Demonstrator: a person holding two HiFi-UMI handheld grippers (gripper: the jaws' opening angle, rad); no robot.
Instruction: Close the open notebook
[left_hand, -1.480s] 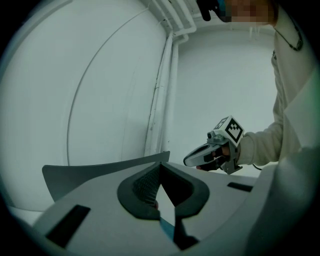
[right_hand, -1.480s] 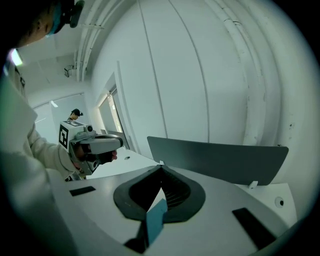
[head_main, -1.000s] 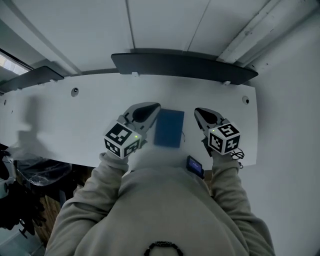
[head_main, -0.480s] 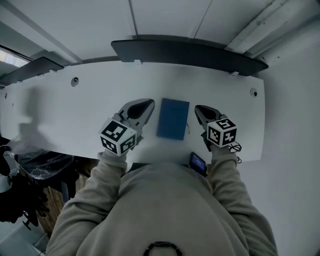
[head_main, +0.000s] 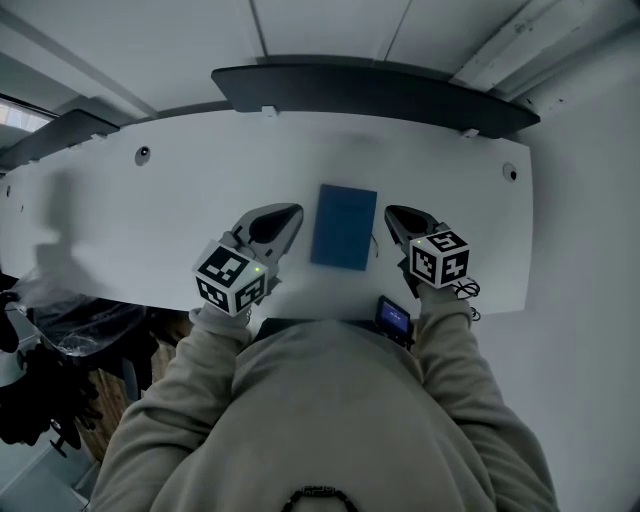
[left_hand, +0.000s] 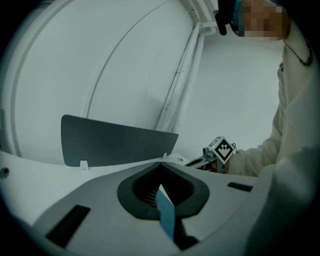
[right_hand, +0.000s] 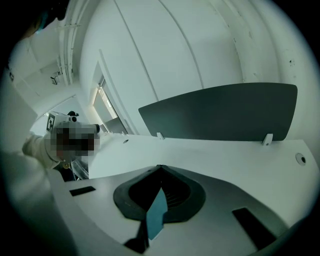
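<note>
The blue notebook (head_main: 343, 227) lies closed and flat in the middle of the white desk (head_main: 180, 215), cover up. My left gripper (head_main: 291, 211) hovers just left of it with its jaws together and nothing between them. My right gripper (head_main: 391, 213) sits just right of it, also shut and empty. Neither touches the notebook. In the left gripper view the left gripper (left_hand: 162, 164) has its tips meeting, and the right gripper's marker cube (left_hand: 220, 149) shows beyond. The right gripper view shows my right gripper (right_hand: 159, 168) shut too. Neither gripper view shows the notebook.
A dark divider panel (head_main: 370, 92) stands along the desk's far edge. Two cable holes (head_main: 143, 154) (head_main: 511, 172) sit near the back corners. A small device with a lit screen (head_main: 392, 318) is at the near edge by the person's chest. A thin cord (head_main: 374, 246) lies beside the notebook.
Both grippers have sunk toward the desk. The left one has drawn slightly away from the notebook's left edge. The notebook stays closed and still.
</note>
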